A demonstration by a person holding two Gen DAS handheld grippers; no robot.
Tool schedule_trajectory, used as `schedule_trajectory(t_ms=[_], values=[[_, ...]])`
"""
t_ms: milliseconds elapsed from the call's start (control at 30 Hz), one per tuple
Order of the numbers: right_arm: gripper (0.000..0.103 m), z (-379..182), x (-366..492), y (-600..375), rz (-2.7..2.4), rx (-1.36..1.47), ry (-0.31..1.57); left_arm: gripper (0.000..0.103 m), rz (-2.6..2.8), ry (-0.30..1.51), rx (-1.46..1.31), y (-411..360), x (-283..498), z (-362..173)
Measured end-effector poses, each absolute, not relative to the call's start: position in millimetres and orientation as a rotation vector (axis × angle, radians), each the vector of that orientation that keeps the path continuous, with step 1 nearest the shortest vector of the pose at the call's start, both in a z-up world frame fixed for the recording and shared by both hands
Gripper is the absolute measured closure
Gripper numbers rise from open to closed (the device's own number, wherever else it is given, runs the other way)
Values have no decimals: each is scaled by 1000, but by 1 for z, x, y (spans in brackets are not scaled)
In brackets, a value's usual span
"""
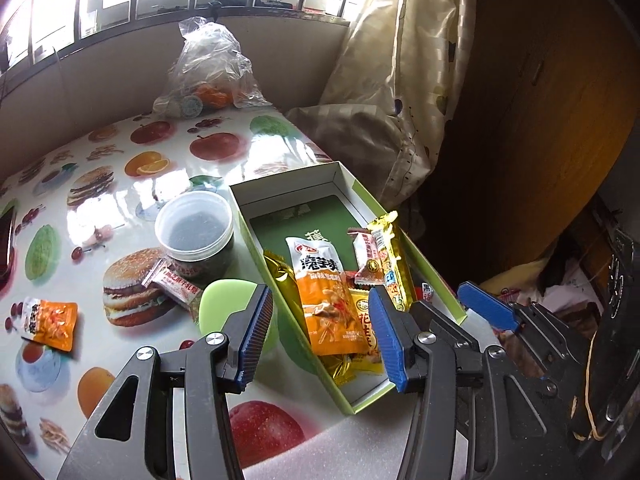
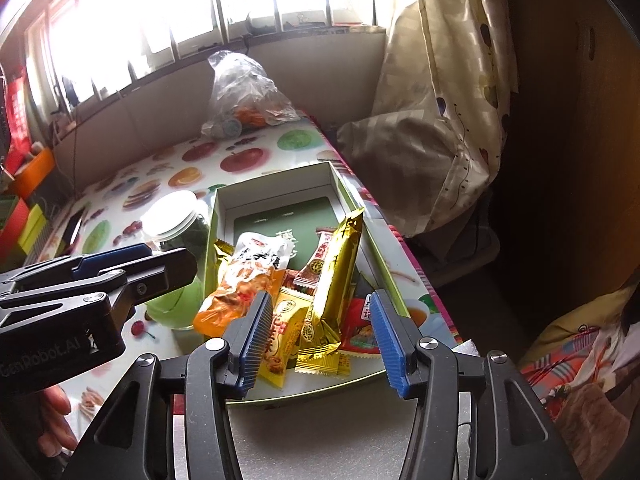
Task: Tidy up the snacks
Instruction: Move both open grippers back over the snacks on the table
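Blue-padded fingers of my left gripper (image 1: 320,336) fill the near edge of the left wrist view, spread wide apart with nothing between them, hanging over the near end of the green-rimmed box (image 1: 434,270). My right gripper (image 2: 316,340) is likewise parted and empty, poised above the same box from its near side; in the left wrist view I see it just beyond the box's right wall.

Inside the box I count a heap of snacks at the near end: an orange-and-white pouch (image 1: 326,300) lying lengthwise, a gold bar (image 2: 334,272) propped against the right wall, a small yellow packet (image 2: 286,332) and a red-and-white candy (image 2: 316,266). The far end shows the bare green floor.

On the fruit-print tablecloth (image 1: 120,160) left of the box I see an open round tub (image 1: 195,232), a light green lid (image 1: 232,308) just beside it, a red-and-white candy (image 1: 174,288) touching the tub's base, and an orange pouch (image 1: 50,322) well apart near the left edge. At the far end sits a clear plastic bag (image 1: 210,68).
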State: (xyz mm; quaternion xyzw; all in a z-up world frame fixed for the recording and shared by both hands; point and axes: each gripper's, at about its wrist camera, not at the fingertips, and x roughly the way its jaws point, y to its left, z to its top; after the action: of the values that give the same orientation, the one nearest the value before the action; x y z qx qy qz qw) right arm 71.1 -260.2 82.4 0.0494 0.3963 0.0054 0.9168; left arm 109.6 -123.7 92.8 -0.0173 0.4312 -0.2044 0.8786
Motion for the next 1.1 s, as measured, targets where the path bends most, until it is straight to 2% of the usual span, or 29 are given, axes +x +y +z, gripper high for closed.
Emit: schedule_trajectory(t_ms=[1100], values=[[52,99,47,-185,137,45,772,52,-276,815,-77,-42,55,105]])
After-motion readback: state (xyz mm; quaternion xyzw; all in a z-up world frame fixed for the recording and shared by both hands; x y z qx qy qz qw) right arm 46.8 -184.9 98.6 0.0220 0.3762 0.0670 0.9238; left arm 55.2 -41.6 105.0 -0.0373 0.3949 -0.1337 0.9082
